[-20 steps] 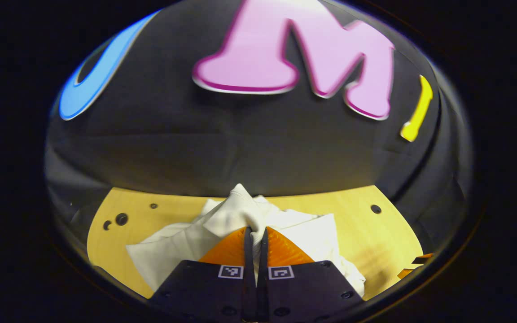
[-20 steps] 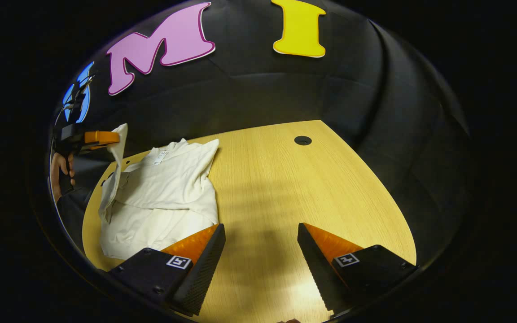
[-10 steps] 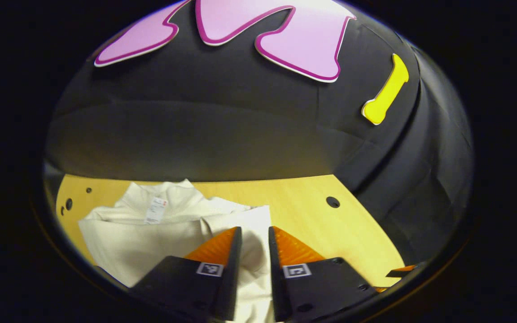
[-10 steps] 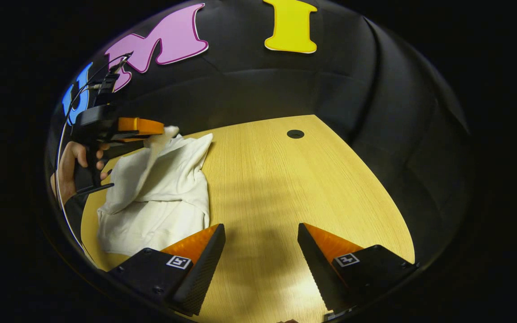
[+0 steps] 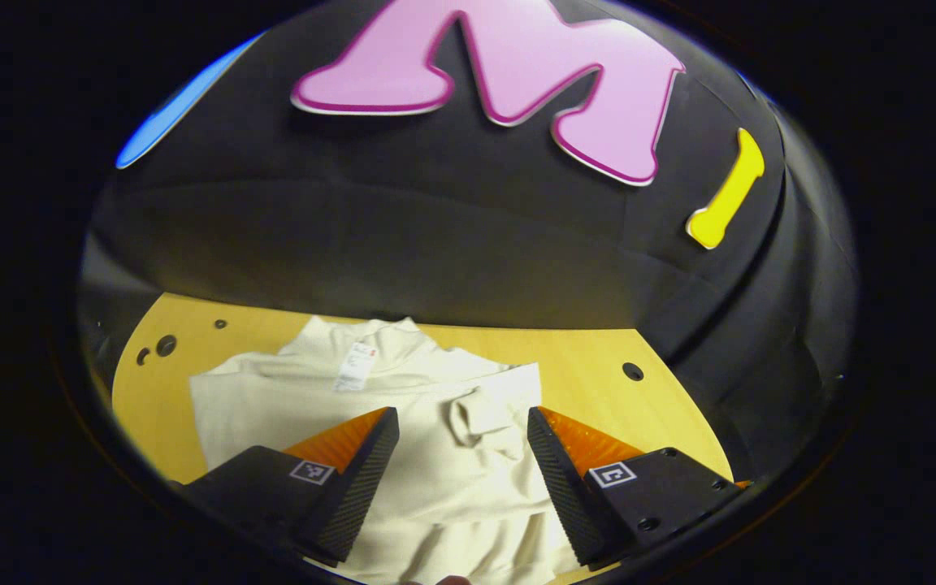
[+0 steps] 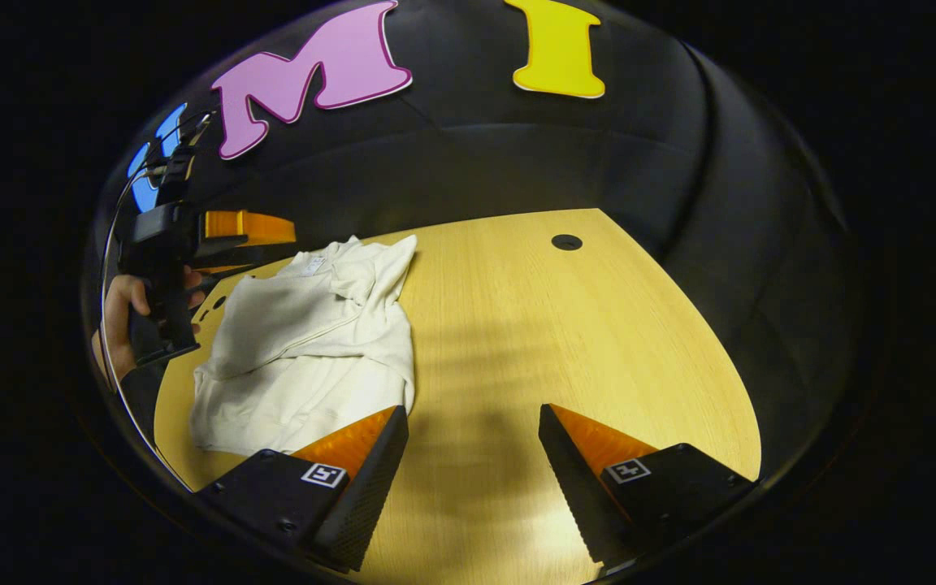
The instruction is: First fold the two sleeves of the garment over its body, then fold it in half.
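A cream long-sleeved garment lies on the wooden table, collar and neck label toward the booth wall. Both sleeves lie folded over its body; a sleeve cuff rests on top near the middle. My left gripper hovers open just above the garment with nothing between its fingers. In the right gripper view the garment lies at the left, and the left gripper hangs above its far side, held by a hand. My right gripper stands open over bare table to the right of the garment.
The table has a round hole near its far right corner and small holes at the far left. Black cloth walls close in behind and at the right. Bare wood stretches right of the garment.
My left gripper opened and let go of the sleeve, which now lies across the garment's body. It drew back a little. The right gripper stayed open and hardly moved.
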Demonstrator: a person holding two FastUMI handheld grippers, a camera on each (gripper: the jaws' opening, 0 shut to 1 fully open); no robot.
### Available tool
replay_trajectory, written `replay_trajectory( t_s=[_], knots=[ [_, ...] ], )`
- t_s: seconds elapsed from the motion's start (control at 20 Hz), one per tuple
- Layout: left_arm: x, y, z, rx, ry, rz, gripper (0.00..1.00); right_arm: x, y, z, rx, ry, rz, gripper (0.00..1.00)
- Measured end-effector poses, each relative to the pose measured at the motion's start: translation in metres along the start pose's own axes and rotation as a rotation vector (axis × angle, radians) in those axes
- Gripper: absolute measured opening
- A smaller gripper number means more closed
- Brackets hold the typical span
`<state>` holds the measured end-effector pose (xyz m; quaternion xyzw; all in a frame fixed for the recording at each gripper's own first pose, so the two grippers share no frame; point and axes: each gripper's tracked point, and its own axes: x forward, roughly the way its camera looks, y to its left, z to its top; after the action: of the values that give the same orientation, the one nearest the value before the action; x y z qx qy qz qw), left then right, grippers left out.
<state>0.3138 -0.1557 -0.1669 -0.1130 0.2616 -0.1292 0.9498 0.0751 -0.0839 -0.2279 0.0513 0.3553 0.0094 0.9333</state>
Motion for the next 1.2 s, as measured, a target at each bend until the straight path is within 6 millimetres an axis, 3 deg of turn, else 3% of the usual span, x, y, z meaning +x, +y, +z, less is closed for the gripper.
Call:
replay_trajectory(
  t_s=[0.15,0.25,0.5,0.85,1.05,1.2],
  knots=[
    [-0.041,0.051,-0.019,-0.019,0.001,0.091,0.98,0.003,0.018,-0.005,-0.024,0.015,0.028,0.99],
    [-0.073,0.091,-0.042,-0.022,0.017,0.154,0.98,0.008,0.032,-0.009,-0.035,0.025,0.05,0.99],
    [-0.133,0.164,-0.124,-0.099,0.131,0.281,0.98,0.026,0.068,-0.021,-0.029,0.06,0.095,0.99],
    [-0.166,0.198,-0.198,-0.163,0.249,0.338,0.98,0.054,0.095,-0.044,-0.029,0.117,0.104,0.99],
    [-0.167,0.2,-0.231,-0.163,0.307,0.336,0.98,0.063,0.097,-0.057,-0.01,0.146,0.085,1.0],
    [-0.163,0.198,-0.242,-0.161,0.337,0.334,0.98,0.068,0.098,-0.062,-0.001,0.159,0.062,0.99]
  ],
)
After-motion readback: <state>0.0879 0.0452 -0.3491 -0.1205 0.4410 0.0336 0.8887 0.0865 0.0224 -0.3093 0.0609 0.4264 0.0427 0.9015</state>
